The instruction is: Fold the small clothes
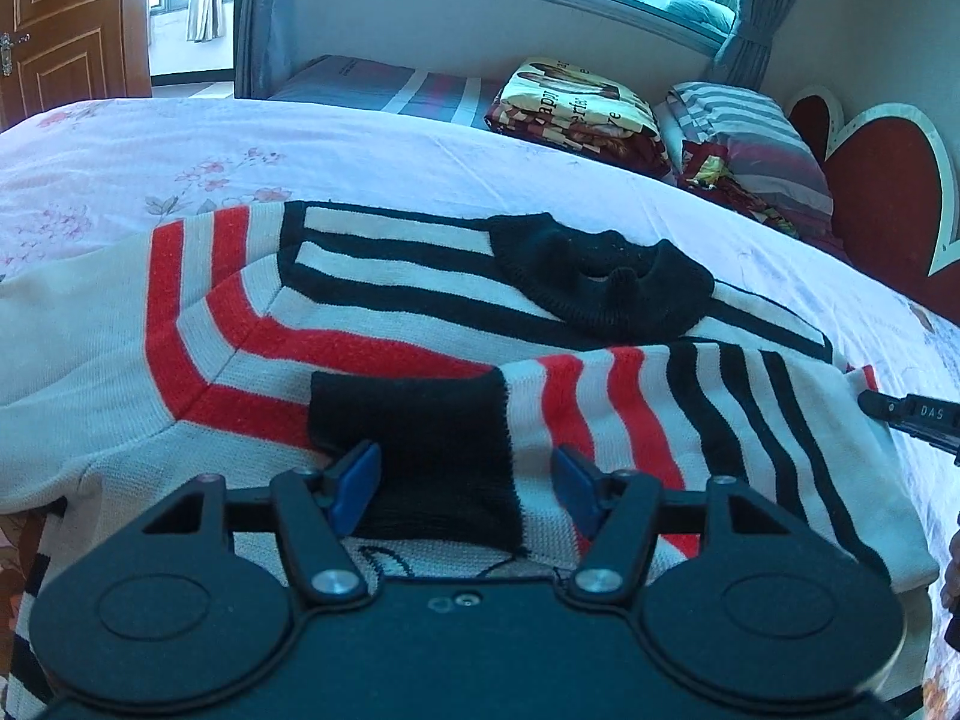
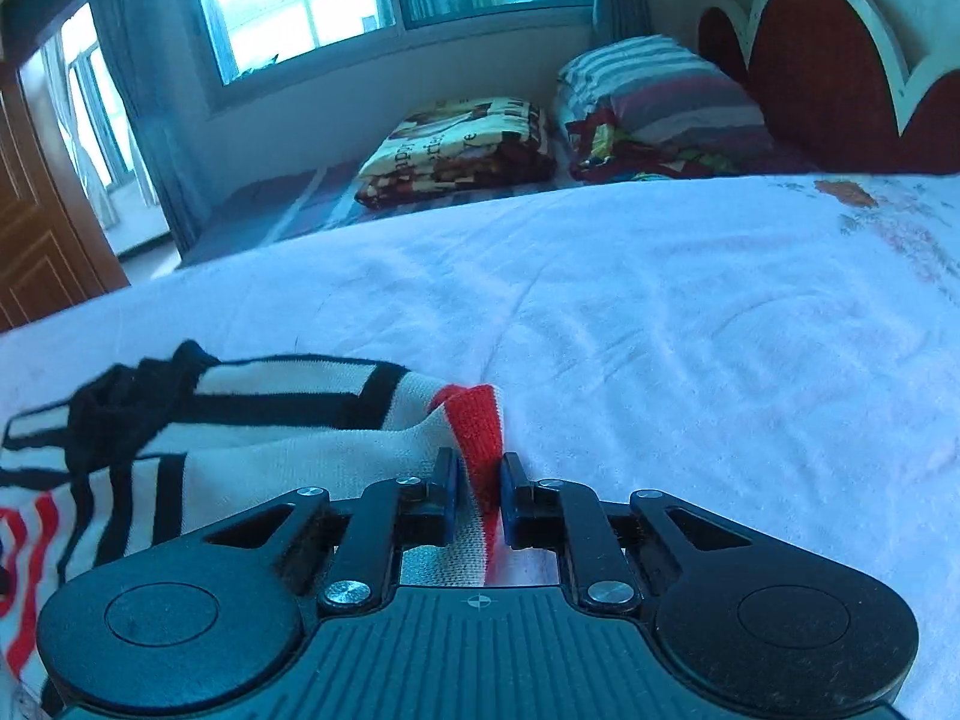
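A small knit sweater [image 1: 312, 324], cream with red and black stripes and a black collar [image 1: 600, 276], lies on the bed. One sleeve is folded across its front, with the black cuff [image 1: 420, 450] between the blue pads of my left gripper [image 1: 468, 480], which is open just above it. My right gripper [image 2: 479, 480] is shut on the sweater's red-striped edge [image 2: 477, 420] at the garment's right side. Its black tip shows at the right edge of the left wrist view [image 1: 912, 420].
The bed has a pale floral cover [image 2: 660, 330]. Folded blankets [image 1: 576, 114] and a striped pillow [image 1: 744, 132] lie at the far side by a red heart-shaped headboard [image 1: 882, 192]. A window and curtains are behind, a wooden door [image 1: 60, 30] at the left.
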A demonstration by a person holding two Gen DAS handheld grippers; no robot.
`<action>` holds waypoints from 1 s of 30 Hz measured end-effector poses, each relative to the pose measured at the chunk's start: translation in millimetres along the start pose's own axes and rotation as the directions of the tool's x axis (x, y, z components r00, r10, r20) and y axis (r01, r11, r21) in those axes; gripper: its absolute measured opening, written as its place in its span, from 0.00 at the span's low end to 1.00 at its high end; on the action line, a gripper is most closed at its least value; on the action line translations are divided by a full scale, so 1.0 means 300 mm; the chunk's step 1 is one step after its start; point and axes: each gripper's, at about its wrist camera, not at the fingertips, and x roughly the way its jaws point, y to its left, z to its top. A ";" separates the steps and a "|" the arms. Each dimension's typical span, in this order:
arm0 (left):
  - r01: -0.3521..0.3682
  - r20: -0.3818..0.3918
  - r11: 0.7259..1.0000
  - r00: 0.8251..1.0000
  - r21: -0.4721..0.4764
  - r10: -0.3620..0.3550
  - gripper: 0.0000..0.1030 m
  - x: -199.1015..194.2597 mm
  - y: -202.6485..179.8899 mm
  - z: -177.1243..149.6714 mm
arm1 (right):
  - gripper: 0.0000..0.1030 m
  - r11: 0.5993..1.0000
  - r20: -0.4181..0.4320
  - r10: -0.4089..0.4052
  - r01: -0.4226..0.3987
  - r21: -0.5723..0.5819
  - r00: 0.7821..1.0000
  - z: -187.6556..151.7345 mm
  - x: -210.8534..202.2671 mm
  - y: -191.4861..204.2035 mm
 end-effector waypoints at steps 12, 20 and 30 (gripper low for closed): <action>0.014 -0.010 1.000 1.000 -0.011 -0.014 0.62 0.060 -0.043 0.075 | 0.14 0.987 -0.010 0.114 -0.114 -0.115 0.993 -0.005 -0.059 0.221; -0.003 -0.016 0.998 1.000 0.065 0.004 0.62 0.079 -0.027 0.059 | 0.14 0.983 -0.062 0.075 -0.084 -0.162 0.995 -0.051 0.004 0.252; -0.067 -0.030 0.995 0.997 0.071 0.069 0.67 0.019 -0.021 0.048 | 0.66 0.945 -0.074 0.002 -0.027 -0.327 0.997 -0.181 -0.057 0.409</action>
